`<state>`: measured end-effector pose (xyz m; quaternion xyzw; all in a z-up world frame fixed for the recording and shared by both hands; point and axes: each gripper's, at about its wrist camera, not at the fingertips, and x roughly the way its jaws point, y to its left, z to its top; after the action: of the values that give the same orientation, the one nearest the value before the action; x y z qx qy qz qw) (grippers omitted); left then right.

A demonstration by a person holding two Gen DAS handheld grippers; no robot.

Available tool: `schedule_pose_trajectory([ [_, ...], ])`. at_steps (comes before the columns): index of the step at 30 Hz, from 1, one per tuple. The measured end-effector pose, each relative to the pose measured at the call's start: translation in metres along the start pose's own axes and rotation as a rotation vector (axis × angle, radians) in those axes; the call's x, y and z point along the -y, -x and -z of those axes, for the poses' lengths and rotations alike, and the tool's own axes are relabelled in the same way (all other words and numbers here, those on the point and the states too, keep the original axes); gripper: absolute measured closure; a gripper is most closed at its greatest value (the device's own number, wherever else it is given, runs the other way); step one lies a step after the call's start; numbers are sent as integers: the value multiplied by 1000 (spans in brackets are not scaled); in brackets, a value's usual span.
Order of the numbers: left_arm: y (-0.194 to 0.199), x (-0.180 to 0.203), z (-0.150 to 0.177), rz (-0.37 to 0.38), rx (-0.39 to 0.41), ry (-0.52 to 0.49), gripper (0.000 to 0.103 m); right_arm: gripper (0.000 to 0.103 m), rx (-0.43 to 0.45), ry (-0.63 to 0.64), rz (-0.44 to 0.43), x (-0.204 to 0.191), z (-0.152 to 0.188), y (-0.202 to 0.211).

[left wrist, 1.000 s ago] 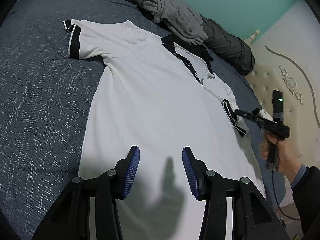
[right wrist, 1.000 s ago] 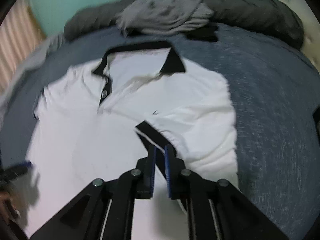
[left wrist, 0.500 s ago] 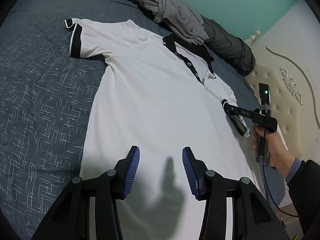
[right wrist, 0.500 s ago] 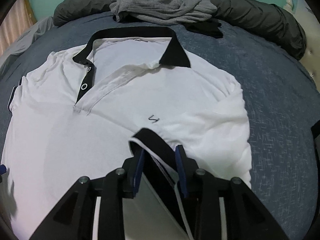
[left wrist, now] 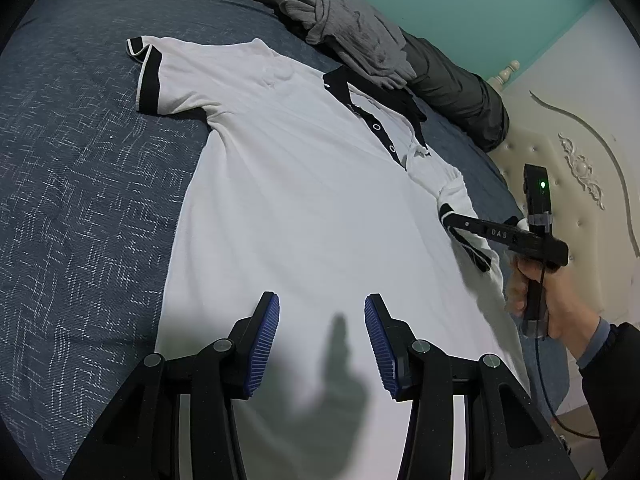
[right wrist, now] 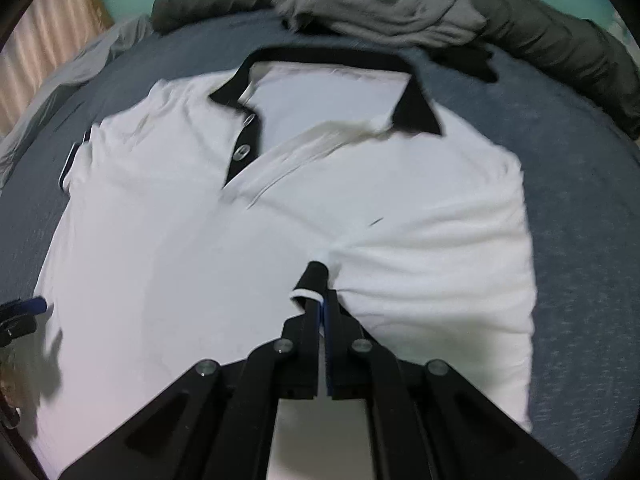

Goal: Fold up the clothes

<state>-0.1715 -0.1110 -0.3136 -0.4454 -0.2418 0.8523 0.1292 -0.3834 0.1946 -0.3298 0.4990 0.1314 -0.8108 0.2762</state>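
Polo shirt (left wrist: 304,200), white with black collar and black sleeve cuffs, lies face up on the dark blue bed (left wrist: 80,200), one garment spread flat so it can be folded. In the left wrist view the left gripper (left wrist: 322,344) hovers low over the shirt's lower body, its two blue-padded fingers (left wrist: 266,344) spread wide with nothing between them, probably waiting to catch the hem or side. The far sleeve lies stretched out flat, its cuff (left wrist: 149,80) on the bedspread. At the right edge of this view the right gripper (left wrist: 454,220), held in the person's hand (left wrist: 540,292), has the near sleeve's black cuff pinched and lifted toward the chest. One crumpled grey garment (left wrist: 356,32) rests on a dark rolled quilt (left wrist: 452,80) beyond the collar, out of the way.

In the right wrist view, which is somewhat blurred, the right gripper's fingers (right wrist: 312,316) are pressed together on the black sleeve cuff (right wrist: 314,280), and the sleeve is drawn inward over the shirt front, judged to be the first fold. Two buttons show on the placket (right wrist: 242,152). The left gripper's blue tip shows at the left edge.
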Motion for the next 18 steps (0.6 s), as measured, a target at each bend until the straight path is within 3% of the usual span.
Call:
schedule_pose_trajectory([
  [5,0,-1,0,0,-2,5,54,98,-1,-46,-40,-1,-3,-2],
  [8,1,0,1,4,-2,3,54,84,33,-85,-69,10,-3,15],
  [11,1,0,0,6,-1,6,54,78,69,-123,-118,23,3,35],
  [16,1,1,0,5,-1,5,54,77,191,-224,-56,60,23,69],
  [18,0,2,0,4,0,4,54,77,195,-296,-21,77,34,70],
])
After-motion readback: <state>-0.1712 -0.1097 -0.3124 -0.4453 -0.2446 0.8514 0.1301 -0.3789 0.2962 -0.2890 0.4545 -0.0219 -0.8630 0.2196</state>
